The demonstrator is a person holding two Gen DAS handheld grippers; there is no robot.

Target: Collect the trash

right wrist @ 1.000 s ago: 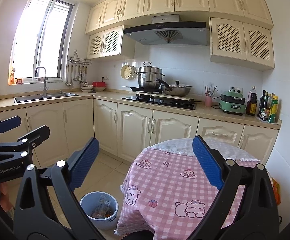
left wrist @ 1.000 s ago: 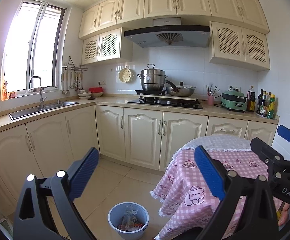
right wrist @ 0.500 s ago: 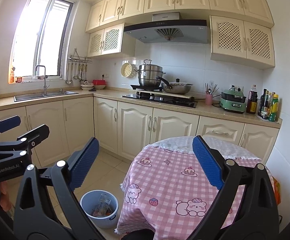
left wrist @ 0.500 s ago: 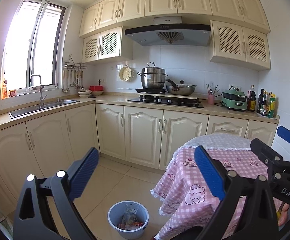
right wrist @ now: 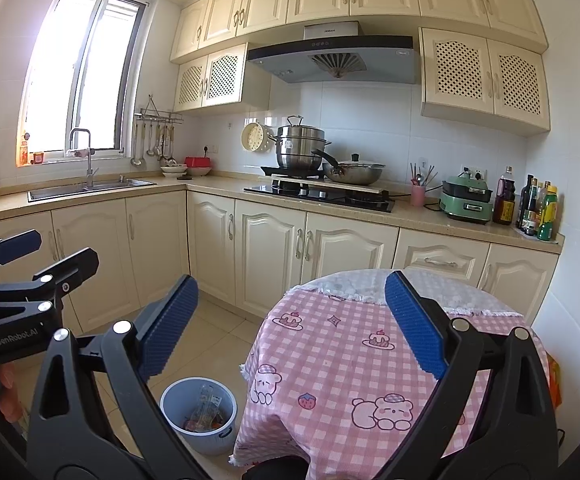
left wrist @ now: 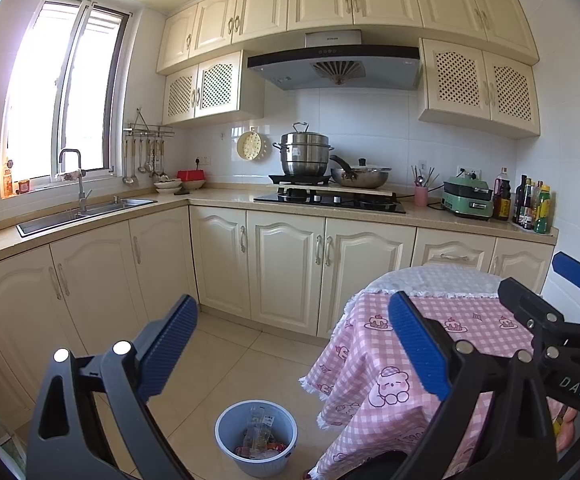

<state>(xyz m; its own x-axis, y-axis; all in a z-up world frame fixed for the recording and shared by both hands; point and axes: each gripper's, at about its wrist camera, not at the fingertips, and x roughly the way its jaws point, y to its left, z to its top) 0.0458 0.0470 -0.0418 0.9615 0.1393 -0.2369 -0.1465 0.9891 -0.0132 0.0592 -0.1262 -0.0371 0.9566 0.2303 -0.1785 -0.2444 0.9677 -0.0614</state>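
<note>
A pale blue bin (left wrist: 256,436) (right wrist: 198,412) stands on the tiled floor beside the round table and holds several wrappers (left wrist: 258,434) (right wrist: 205,406). My left gripper (left wrist: 290,344) is open, held high above the floor with nothing between its blue pads. My right gripper (right wrist: 290,324) is open too, empty, over the near edge of the pink checked tablecloth (right wrist: 350,360) (left wrist: 374,356). Each gripper shows at the edge of the other's view. No trash lies on the tablecloth that I can see.
Cream cabinets (left wrist: 285,268) run along the wall under a counter with a sink (left wrist: 85,212), a hob with a steel pot (left wrist: 304,156) and a pan, a green cooker (left wrist: 468,196) and bottles (left wrist: 530,208). Open tiled floor (left wrist: 217,356) lies between cabinets, table and bin.
Both views have tilted slightly down and drifted a little; the grippers stay open and empty, and the bin and table have not moved.
</note>
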